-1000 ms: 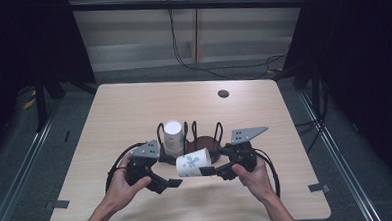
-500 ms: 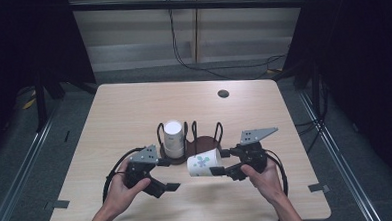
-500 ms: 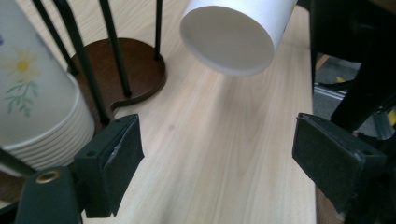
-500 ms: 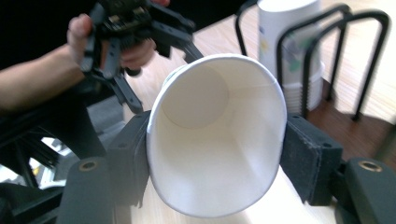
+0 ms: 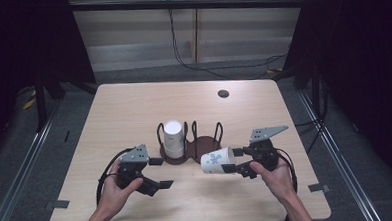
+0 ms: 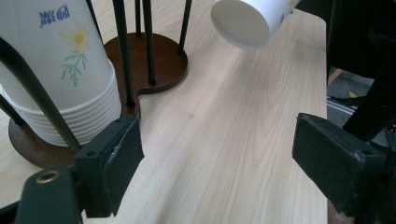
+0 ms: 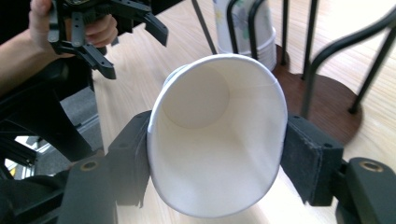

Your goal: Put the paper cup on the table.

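A white paper cup (image 5: 217,161) with a flower print lies on its side in my right gripper (image 5: 235,161), which is shut on the cup's rim end. The cup's open mouth (image 7: 219,135) faces the right gripper view, squeezed oval between the pads. It hangs just above the table, right of a brown wire cup holder (image 5: 195,149). A stack of matching cups (image 5: 174,138) stands upside down in the holder's left bay. My left gripper (image 5: 162,172) is open with nothing in it, in front of the holder's left side. In the left gripper view the stack (image 6: 60,70) is beside the left jaw, and the held cup's bottom (image 6: 250,21) shows farther off.
The light wood table (image 5: 134,108) has a dark round hole (image 5: 223,94) near its far edge. Tape marks (image 5: 315,187) sit near the front corners. Black curtains and floor rails flank the table. The holder's right bay (image 7: 327,107) stands empty.
My right gripper has carried the cup to the right, away from the left gripper. The left hand has stayed where it was.
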